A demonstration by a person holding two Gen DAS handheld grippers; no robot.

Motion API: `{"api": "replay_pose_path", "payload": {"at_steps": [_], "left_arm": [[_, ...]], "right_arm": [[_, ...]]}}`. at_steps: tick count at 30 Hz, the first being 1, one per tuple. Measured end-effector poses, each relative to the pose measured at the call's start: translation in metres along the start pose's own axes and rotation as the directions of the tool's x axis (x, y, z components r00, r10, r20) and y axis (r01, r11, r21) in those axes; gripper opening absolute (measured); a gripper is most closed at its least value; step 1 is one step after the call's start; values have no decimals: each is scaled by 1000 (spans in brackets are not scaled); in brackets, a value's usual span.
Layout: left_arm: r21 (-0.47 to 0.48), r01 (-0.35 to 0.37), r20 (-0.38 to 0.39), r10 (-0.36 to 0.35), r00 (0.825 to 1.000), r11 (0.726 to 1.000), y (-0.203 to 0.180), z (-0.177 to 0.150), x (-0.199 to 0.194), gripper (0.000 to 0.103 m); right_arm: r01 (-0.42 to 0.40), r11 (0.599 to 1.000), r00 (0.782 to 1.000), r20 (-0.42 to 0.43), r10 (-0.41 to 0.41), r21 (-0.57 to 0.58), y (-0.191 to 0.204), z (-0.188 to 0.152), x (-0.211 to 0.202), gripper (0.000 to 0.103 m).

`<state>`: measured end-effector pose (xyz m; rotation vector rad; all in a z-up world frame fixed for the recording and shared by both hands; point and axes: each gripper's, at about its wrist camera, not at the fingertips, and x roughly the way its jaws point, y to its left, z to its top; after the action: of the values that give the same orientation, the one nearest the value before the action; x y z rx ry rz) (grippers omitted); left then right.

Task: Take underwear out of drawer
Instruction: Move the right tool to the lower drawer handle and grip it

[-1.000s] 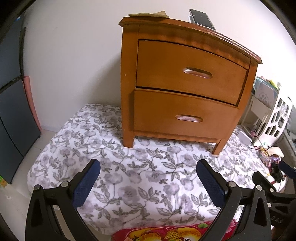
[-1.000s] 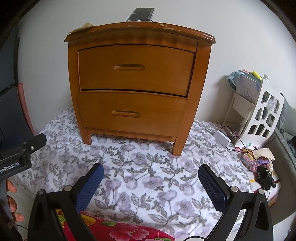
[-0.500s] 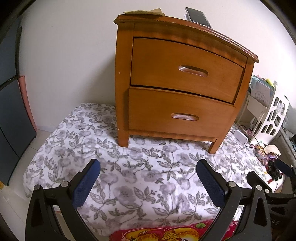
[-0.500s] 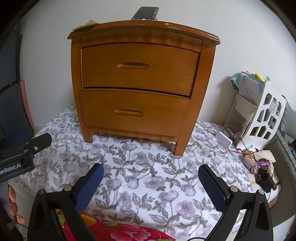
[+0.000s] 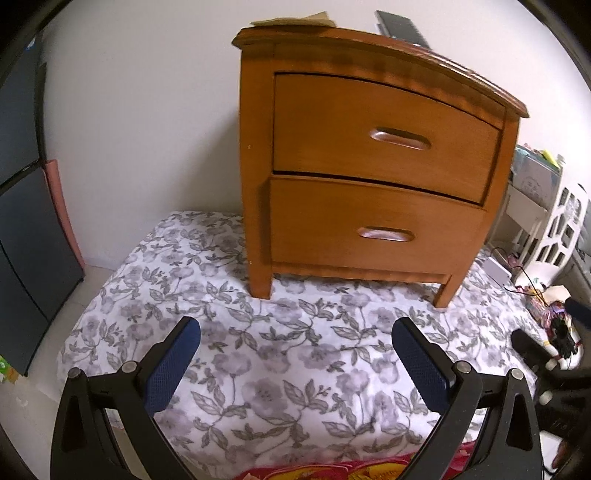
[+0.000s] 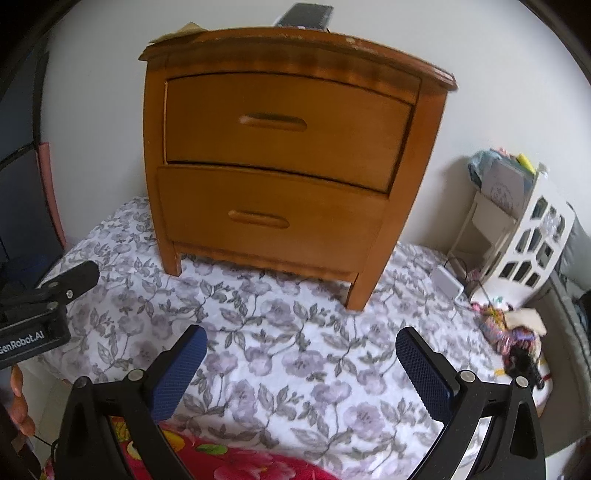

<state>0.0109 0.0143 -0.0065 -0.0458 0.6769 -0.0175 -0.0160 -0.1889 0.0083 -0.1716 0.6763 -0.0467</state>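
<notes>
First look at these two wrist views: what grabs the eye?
The orange wooden nightstand dominates, standing on a grey floral quilt against a white wall, both drawers shut. Low in each view, the left gripper and right gripper hang open and empty above the quilt. A white cut-out rack with clutter stands to the right.

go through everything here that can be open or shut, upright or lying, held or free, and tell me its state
Top drawer: shut.
Bottom drawer: shut.
Nightstand: upright, standing on the floral sheet.
Left hand-held gripper: open, holding nothing.
Right hand-held gripper: open, holding nothing.
Dark flat device: lying on the nightstand top.
White rack: tilted, leaning beside the nightstand.
</notes>
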Motion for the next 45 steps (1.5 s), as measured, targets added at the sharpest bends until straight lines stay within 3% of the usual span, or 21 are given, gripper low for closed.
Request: {"api": "replay_pose_path", "payload": {"at_steps": [7,14,25,35,45], "left_arm": [[-9,-68,-34,67,997,998,8,9,23,103],[-83,-35,-116,25,993,996,20,18,52,103],[-63,-37,-190,25,981,997,12,19,93,103],[-81,-27,-210,9,978,996,17,12,111,103],[-107,-2,-220,-21,975,994,24,9,116,103]], "right_arm": [[3,1000,999,35,-3,-2,-12,38,15,103],[-13,998,999,45,16,-56,-12,65,37,103],[-71,985,997,3,72,-160,2,90,94,103],[-85,965,996,14,91,-247,8,121,129,103],[-112,912,990,38,138,-396,35,152,151,103]]}}
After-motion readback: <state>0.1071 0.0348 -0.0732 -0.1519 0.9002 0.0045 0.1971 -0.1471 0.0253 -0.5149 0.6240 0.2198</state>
